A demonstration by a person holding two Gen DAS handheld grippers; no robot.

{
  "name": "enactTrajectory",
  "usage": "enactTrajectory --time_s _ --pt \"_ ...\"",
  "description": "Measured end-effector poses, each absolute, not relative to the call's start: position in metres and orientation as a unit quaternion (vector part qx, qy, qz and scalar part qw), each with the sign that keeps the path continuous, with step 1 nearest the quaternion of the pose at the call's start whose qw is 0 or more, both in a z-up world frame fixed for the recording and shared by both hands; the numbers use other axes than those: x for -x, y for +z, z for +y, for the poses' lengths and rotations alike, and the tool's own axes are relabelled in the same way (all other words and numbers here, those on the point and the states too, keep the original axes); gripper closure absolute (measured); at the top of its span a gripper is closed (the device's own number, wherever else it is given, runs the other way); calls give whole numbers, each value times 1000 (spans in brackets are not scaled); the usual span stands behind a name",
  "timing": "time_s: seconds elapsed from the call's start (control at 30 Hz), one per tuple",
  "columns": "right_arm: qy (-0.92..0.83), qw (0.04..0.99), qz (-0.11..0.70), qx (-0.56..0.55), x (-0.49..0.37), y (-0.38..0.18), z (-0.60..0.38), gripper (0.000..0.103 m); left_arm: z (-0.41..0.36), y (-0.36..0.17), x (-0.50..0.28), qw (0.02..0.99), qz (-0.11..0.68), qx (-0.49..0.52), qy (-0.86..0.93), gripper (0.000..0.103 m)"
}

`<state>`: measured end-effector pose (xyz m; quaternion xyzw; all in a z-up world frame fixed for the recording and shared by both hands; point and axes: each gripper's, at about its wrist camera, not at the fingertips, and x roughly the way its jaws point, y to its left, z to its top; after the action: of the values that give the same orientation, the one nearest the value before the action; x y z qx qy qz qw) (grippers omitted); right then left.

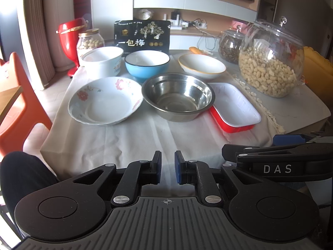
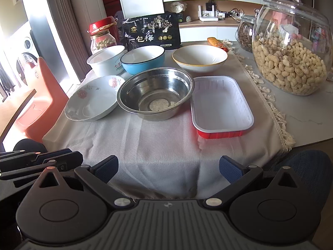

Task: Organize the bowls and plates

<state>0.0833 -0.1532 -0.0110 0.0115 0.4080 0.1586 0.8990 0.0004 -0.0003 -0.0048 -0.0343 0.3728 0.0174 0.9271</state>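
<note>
Both grippers hover off the bench's near edge, empty: left gripper (image 1: pixel 167 167) jaws nearly pressed together, right gripper (image 2: pixel 168 169) jaws spread. Across the cloth's middle, probably awaiting stacking: floral plate (image 1: pixel 106 101) toward the left edge, steel bowl (image 1: pixel 178 95) centre, red tray (image 1: pixel 234 106) right; smaller bowls stand behind.

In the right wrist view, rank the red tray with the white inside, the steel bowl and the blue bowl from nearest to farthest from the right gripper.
1. Red rectangular tray with white inside, front right.
2. Round stainless steel bowl, centre, slightly behind.
3. Blue round bowl with white inside, back row, left of centre.
</note>
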Motion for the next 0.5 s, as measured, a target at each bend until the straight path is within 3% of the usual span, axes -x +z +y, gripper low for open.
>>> enactTrajectory --time_s 0.5 --pt "159 898 411 -14 -83 -12 -154 0 -1 -5 -1 926 375 34 17 87"
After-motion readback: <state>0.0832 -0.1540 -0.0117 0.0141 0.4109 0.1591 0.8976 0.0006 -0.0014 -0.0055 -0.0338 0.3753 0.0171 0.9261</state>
